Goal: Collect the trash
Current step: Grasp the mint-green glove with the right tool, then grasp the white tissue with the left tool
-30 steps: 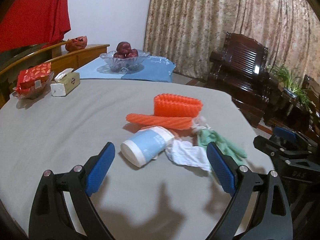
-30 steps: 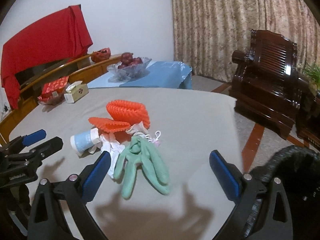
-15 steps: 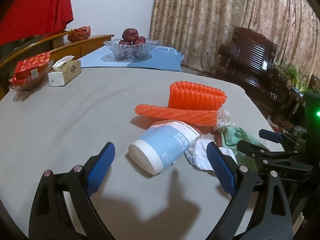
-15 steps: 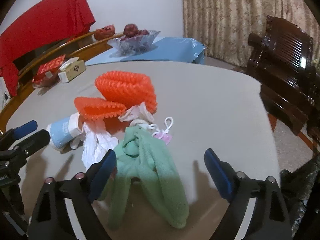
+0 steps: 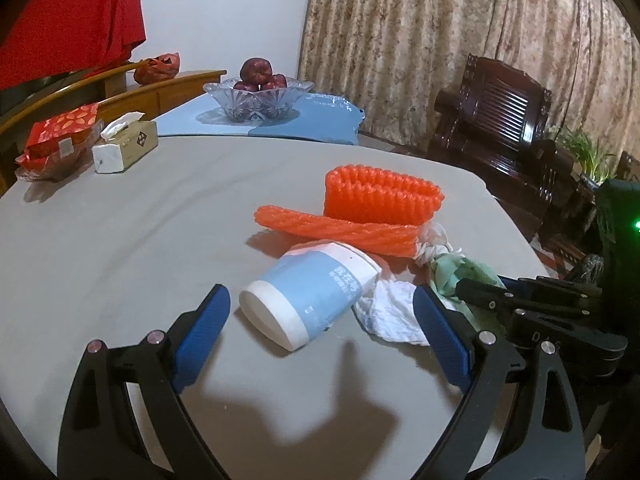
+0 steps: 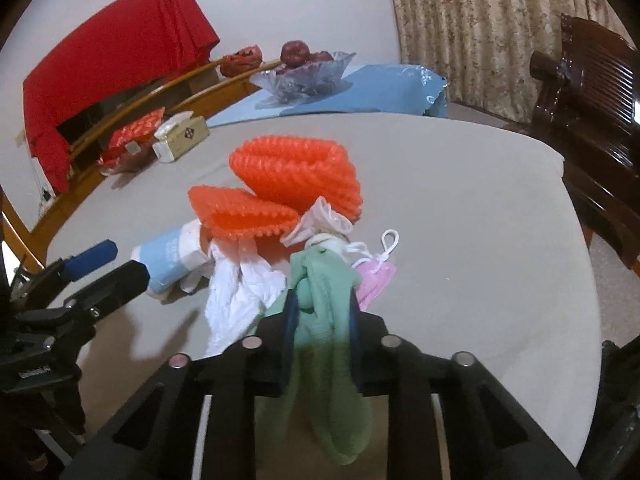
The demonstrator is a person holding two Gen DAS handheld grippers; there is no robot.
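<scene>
trash lies heaped toward the right side of the grey counter (image 5: 100,240): a blue-and-white cup (image 5: 308,296) on its side, crumpled white tissue (image 5: 390,314) touching it, two orange foam nets (image 5: 380,200) behind, a pink mask (image 6: 374,280) and a green cloth (image 6: 328,312). the right gripper (image 6: 320,320) has just been closing, its jaws now pinching the green cloth. the left gripper (image 5: 320,328) hangs with jaws spread to either side of the cup, touching nothing. a tissue box (image 5: 126,146) sits near the far left edge.
</scene>
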